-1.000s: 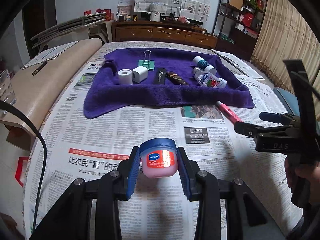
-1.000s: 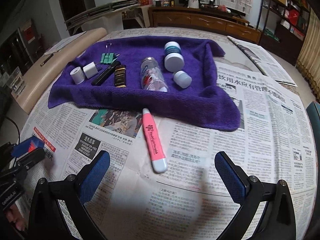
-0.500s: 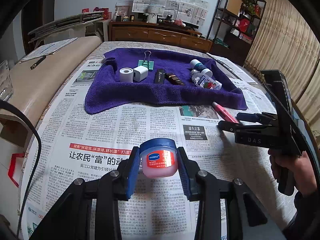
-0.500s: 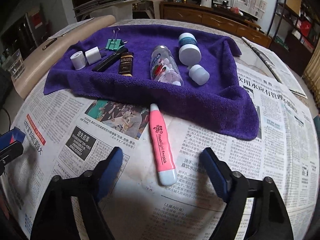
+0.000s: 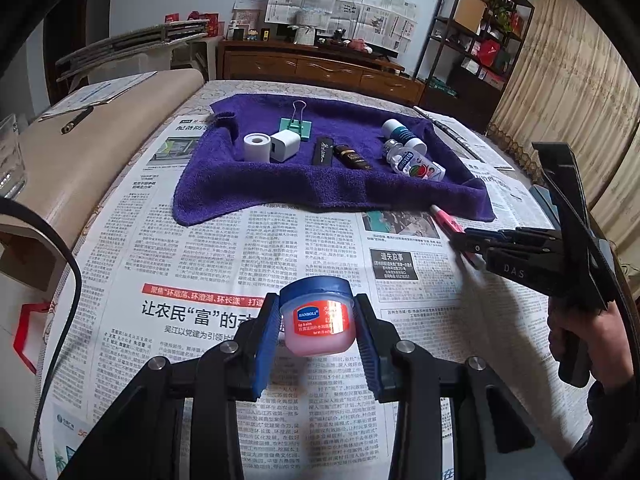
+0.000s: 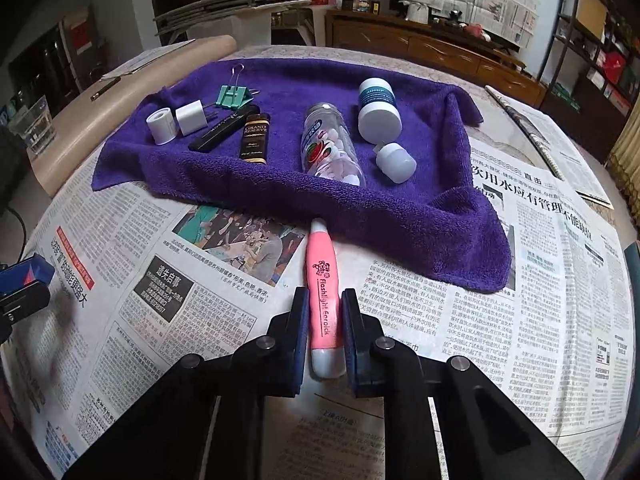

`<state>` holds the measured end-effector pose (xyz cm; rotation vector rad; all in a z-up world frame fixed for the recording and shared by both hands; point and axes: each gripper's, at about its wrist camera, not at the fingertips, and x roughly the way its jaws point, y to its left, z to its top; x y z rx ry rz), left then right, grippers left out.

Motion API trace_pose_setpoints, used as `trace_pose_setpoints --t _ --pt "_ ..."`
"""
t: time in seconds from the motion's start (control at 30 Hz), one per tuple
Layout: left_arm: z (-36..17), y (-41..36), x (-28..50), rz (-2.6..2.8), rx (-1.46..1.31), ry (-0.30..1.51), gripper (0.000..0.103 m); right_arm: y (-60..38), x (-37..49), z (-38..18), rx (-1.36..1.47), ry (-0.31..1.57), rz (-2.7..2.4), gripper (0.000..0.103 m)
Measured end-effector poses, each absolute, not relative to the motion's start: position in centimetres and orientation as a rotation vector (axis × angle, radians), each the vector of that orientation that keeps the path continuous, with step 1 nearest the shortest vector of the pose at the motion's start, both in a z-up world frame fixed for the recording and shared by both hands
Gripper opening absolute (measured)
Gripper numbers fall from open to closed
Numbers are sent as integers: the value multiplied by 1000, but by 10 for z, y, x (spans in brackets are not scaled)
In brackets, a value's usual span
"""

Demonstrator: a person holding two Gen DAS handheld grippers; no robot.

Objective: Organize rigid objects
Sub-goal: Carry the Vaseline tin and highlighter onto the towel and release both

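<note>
2 grasps are in hand: the left gripper [image 5: 316,330] clamps the lip balm jar [image 5: 317,316] between its pads, and the right gripper [image 6: 325,330] has narrowed onto the pink pen [image 6: 323,300] lying on the newspaper [image 6: 520,280]. Ahead of both lies the purple towel [image 6: 420,216] (bottles, clip already there); next, probably lift and carry both forward onto it

Lip balm jar [image 5: 317,322]: pink body, blue lid, upright, clamped between the left tool [image 5: 316,332] pads. Pink flashlight earpick [image 6: 323,298]: lies flat on the newspaper, tip touching the purple towel [image 6: 420,216] edge, rear end between the right tool [image 6: 324,330] pads.
</note>
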<state>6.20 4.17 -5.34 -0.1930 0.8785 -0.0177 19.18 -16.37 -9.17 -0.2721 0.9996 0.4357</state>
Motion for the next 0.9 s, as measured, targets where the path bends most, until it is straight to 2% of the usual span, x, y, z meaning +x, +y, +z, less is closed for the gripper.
trace_pose_setpoints --t 0.47,0.9 --pt "-29 51 89 -18 -203 870 35 -176 175 -61 -189 959 501 15" --pt "-26 56 162 -23 -196 888 35 -155 211 -33 -128 934 570 15"
